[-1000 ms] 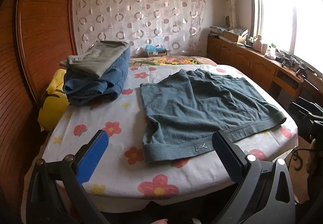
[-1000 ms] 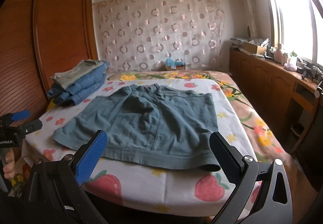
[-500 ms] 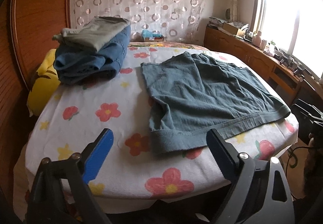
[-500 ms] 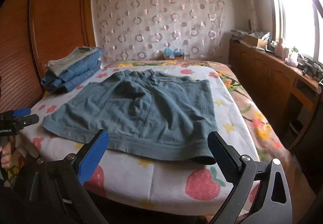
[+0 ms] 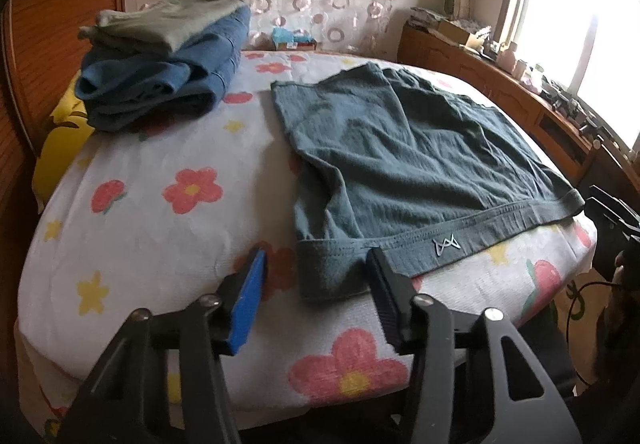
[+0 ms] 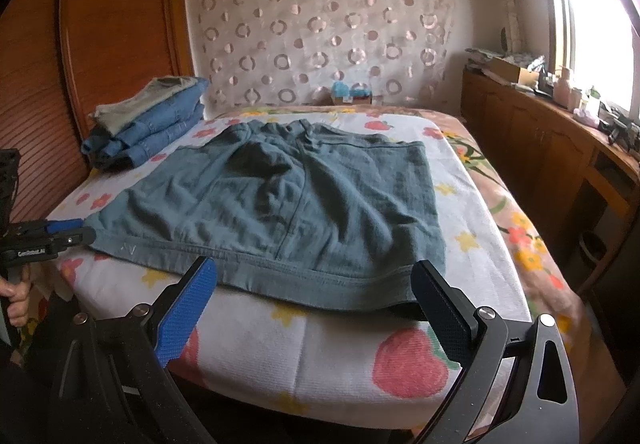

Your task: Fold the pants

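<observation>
Grey-teal pants (image 5: 400,148), short-legged, lie spread flat on the flowered bed sheet (image 5: 160,228), waistband toward me. My left gripper (image 5: 316,276) hovers at the waistband's near left corner. Its jaws are closing with that corner between them, and a gap still shows beside the blue pad (image 5: 250,296). In the right wrist view the same pants (image 6: 288,196) fill the bed's middle. My right gripper (image 6: 314,268) stands wide open just in front of the waistband's right part, gripping nothing. The left gripper (image 6: 60,234) shows at the waistband's far left corner, held by a hand (image 6: 16,300).
A stack of folded blue jeans and olive pants (image 5: 160,56) sits at the bed's back left, over a yellow pillow (image 5: 60,132). A wooden wardrobe (image 6: 112,44) lines the left. A low wooden cabinet (image 6: 560,148) with clutter runs under the window on the right.
My left gripper dropped and moved in on the waistband's left corner, and its jaws narrowed a lot. The right gripper sank slightly toward the waistband and stayed wide open.
</observation>
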Tool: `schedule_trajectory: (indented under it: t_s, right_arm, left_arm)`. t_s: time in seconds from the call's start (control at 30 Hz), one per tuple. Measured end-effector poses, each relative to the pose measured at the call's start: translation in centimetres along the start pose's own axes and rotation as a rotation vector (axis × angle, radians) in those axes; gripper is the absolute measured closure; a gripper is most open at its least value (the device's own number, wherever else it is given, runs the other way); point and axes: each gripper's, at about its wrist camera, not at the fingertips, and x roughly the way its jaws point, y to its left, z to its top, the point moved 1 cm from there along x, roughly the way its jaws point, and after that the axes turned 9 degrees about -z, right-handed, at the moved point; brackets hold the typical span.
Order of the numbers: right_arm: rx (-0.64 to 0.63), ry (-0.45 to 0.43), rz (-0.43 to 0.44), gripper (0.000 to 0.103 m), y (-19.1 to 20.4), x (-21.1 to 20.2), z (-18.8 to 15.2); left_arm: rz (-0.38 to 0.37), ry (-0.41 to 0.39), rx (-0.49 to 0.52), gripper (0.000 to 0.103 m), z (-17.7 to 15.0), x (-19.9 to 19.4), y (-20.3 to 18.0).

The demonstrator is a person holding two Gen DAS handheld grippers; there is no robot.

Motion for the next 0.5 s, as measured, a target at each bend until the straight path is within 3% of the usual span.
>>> schedule_trajectory:
  t_s: [0.13, 0.3, 0.5]
  right_arm:
    - [-0.012, 0.012, 0.011, 0.01, 0.1, 0.4, 0.0]
    - [-0.017, 0.023, 0.027, 0.023, 0.1, 0.9, 0.0]
    - [-0.024, 0.028, 0.032, 0.044, 0.1, 1.3, 0.1]
  left_arm:
    - [-0.014, 0.007, 0.01, 0.065, 0.4, 0.2, -0.1]
    - [-0.037, 0.007, 0.018, 0.09, 1.0, 0.3, -0.5]
    - [-0.092, -0.024, 0.056, 0.098, 2.9, -0.7, -2.6]
